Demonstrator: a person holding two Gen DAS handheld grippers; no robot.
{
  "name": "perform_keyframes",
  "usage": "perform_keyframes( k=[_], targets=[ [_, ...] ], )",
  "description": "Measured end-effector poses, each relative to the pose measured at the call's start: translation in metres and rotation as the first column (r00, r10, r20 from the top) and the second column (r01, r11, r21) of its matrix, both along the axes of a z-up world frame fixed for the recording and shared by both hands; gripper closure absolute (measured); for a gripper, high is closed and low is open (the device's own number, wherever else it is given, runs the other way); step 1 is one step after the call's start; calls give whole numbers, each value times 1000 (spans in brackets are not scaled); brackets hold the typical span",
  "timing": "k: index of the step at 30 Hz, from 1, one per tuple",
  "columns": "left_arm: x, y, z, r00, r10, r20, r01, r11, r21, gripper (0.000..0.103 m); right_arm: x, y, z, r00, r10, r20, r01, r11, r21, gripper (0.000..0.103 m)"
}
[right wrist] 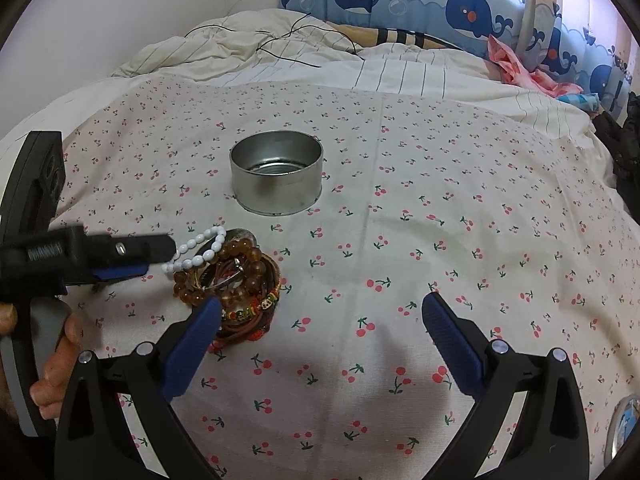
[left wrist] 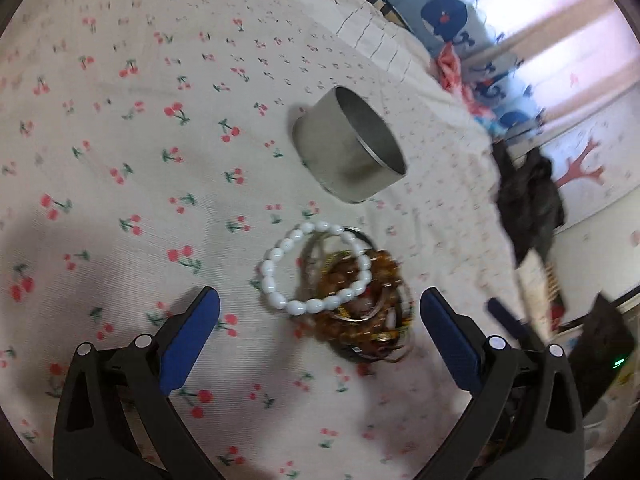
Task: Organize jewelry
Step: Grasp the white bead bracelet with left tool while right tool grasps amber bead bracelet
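Cherry-print bedsheet (right wrist: 400, 208) was our whole workspace, with rumpled bedding and whale-pattern curtains (right wrist: 472, 8) behind it. We had a round metal tin (right wrist: 276, 178) sitting open and empty toward the middle of the sheet.

Closer to us than the tin, and apart from it, was the pile of bracelets (left wrist: 360, 300): amber-brown beads, some metal bangles, a few braided cord ones, all heaped together. Draped across the top of it was the white bead bracelet (left wrist: 316, 268).

Our left gripper (left wrist: 320, 320) was spread wide with nothing in it. In its own view the pile sat right between the two blue pads, just past the tips, the white bracelet a little left of center. From the right wrist camera we could see that same gripper coming in sideways from the left edge, a hand (right wrist: 56, 360) wrapped around its grip, and its tip right at the white beads. Whether it was actually touching them we couldn't tell.

Our right gripper (right wrist: 322, 320) was wide open too, holding nothing. The pile sat just beyond its left pad (right wrist: 192, 352), so mostly off to the left of the gap, which only had bare sheet in it.
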State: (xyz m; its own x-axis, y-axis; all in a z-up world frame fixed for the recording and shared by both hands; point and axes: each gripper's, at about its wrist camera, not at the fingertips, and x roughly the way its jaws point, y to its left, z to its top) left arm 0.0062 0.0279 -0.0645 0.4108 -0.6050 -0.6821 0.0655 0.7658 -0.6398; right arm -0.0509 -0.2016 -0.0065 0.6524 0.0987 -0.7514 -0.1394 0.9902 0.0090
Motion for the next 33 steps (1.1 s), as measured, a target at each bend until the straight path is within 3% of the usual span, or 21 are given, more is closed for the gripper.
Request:
perform_keyframes(
  k=[8, 10, 13, 17, 21, 23, 25, 26, 27, 29, 33],
  targets=[
    [2, -10, 0, 998, -54, -9, 54, 998, -40, 7, 0, 0, 1, 1000, -3, -1, 3, 1000, 2, 6],
    [0, -14, 3, 999, -36, 19, 36, 999, 24, 8, 0, 0, 1, 1000, -4, 0, 4, 1000, 3, 6],
    [3, -18, 1, 999, -12, 37, 6, 989, 151, 24, 0, 0, 1, 1000, -7, 2, 7, 1000, 6, 6],
    [8, -22, 4, 997, -10, 82, -13, 962, 274, 55, 0, -1, 1, 1000, -9, 3, 9, 1000, 5, 6],
    [18, -7, 3, 993, 79, 91, -109, 916, 386, 70, 0, -2, 2, 1000, -10, 5, 10, 1000, 7, 7],
    [21, 0, 4, 990, 110, 89, -136, 909, 395, 71, 0, -3, 2, 1000, -10, 7, 9, 1000, 9, 7],
    [24, -7, 5, 994, 71, 84, -101, 895, 435, 70, 0, -3, 2, 1000, -9, 6, 9, 1000, 9, 6],
    [24, -12, 5, 995, 50, 88, -85, 884, 460, 67, 0, -3, 2, 1000, -7, 5, 7, 1000, 8, 6],
    [24, -19, 7, 995, 24, 96, -66, 880, 470, 56, 0, -3, 2, 1000, -6, 5, 6, 1000, 7, 7],
    [21, -25, 6, 994, -7, 106, -44, 881, 472, 48, -2, -2, 2, 1000, -3, 9, 3, 1000, 4, 6],
    [21, -35, 6, 992, -37, 117, -31, 847, 530, 47, -2, -2, 2, 1000, -2, 9, 2, 1000, 5, 6]
  ],
)
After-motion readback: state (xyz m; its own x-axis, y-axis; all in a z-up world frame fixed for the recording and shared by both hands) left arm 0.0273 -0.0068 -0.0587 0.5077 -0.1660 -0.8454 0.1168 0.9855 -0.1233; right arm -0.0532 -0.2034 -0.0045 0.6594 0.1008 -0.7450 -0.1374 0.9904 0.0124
